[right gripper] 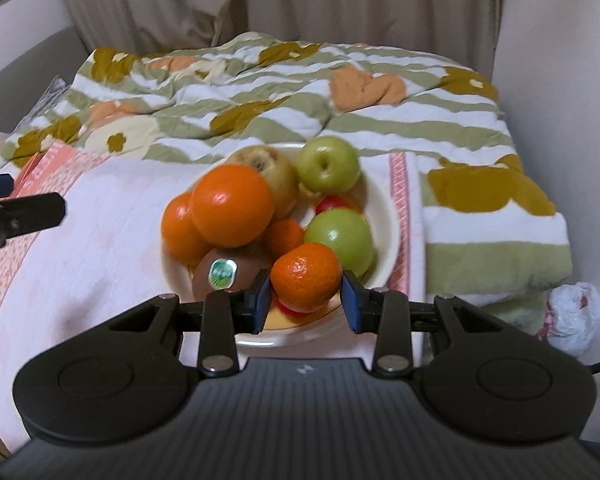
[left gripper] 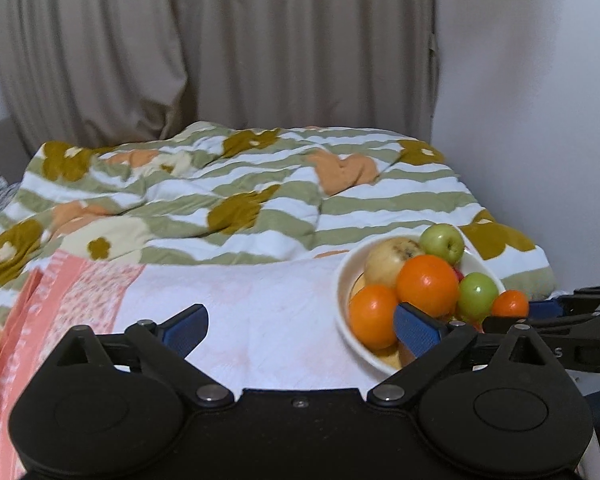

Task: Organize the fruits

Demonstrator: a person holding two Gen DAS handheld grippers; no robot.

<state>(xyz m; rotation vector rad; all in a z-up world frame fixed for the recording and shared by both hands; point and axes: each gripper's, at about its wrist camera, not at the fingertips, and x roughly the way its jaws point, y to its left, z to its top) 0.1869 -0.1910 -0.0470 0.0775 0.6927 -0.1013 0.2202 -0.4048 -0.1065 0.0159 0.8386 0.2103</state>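
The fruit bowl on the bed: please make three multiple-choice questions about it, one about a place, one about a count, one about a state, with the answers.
1. Where does the bowl stand?
A. on the pink-and-white towel
B. on a wooden floor
C. on a shelf

2. How many green apples show in the bowl?
A. none
B. two
C. five

3. What is the right gripper doing?
A. hanging far from the fruit
B. holding a kiwi
C. its fingers flank a small mandarin

Answers:
1 A, the towel lies under the bowl.
2 B, one green apple at the back and another green apple nearer.
3 C, a blue pad sits at each side of the mandarin; the contact is not clear.
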